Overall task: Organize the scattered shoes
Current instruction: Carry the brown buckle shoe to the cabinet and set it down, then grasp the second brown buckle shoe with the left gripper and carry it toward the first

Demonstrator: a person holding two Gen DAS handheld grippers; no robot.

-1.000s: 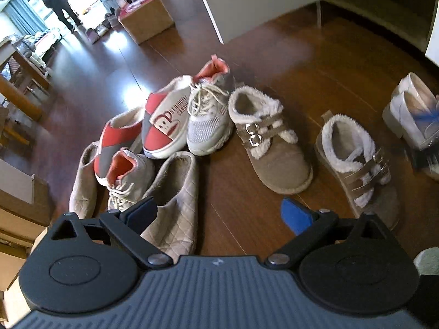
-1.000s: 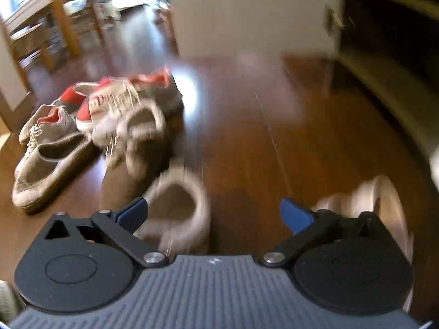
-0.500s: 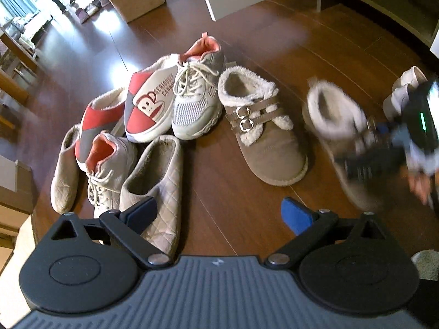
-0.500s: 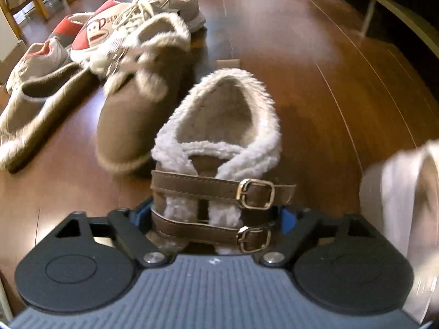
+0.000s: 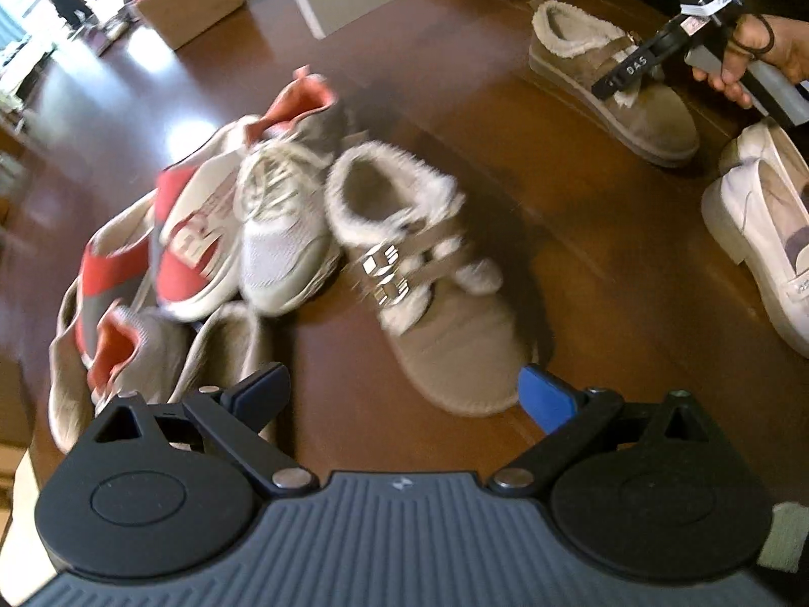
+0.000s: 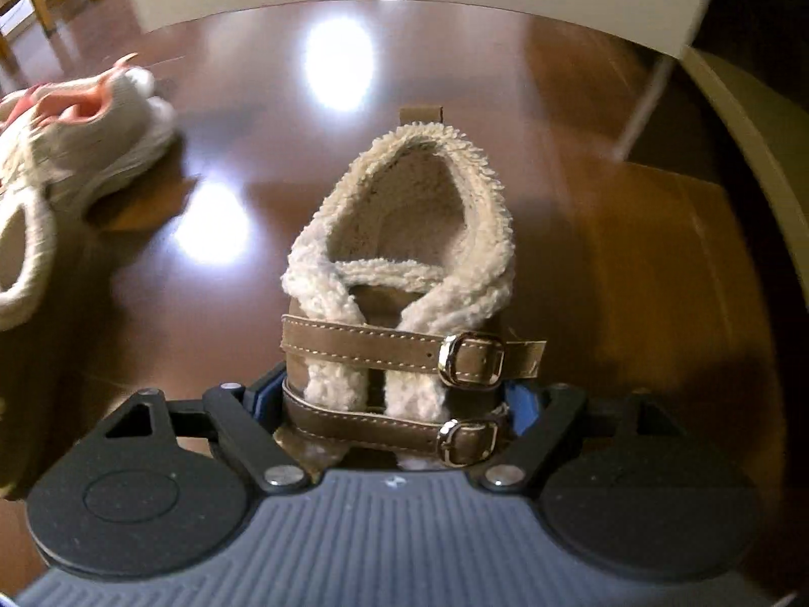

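Left wrist view: our left gripper (image 5: 404, 389) hangs over the wood floor (image 5: 607, 232) with its blue pads apart and nothing between them. Just ahead lies a brown fleece-lined shoe (image 5: 430, 293) with two buckled straps, touching the pile of shoes (image 5: 202, 263) on its left: grey sneakers with coral lining, red-and-white slip-ons, quilted beige slippers. Upper right, our right hand (image 5: 753, 55) grips the handle of the right gripper (image 5: 627, 71), which is clamped across the matching fleece-lined shoe (image 5: 607, 86), well apart from the pile. A pair of white shoes (image 5: 758, 232) sits at the right edge.

Right wrist view: the matching shoe (image 6: 404, 273) fills the centre, heel away from us. The blue pads press on both its sides at the strap level. A sneaker (image 6: 101, 131) is blurred at left.
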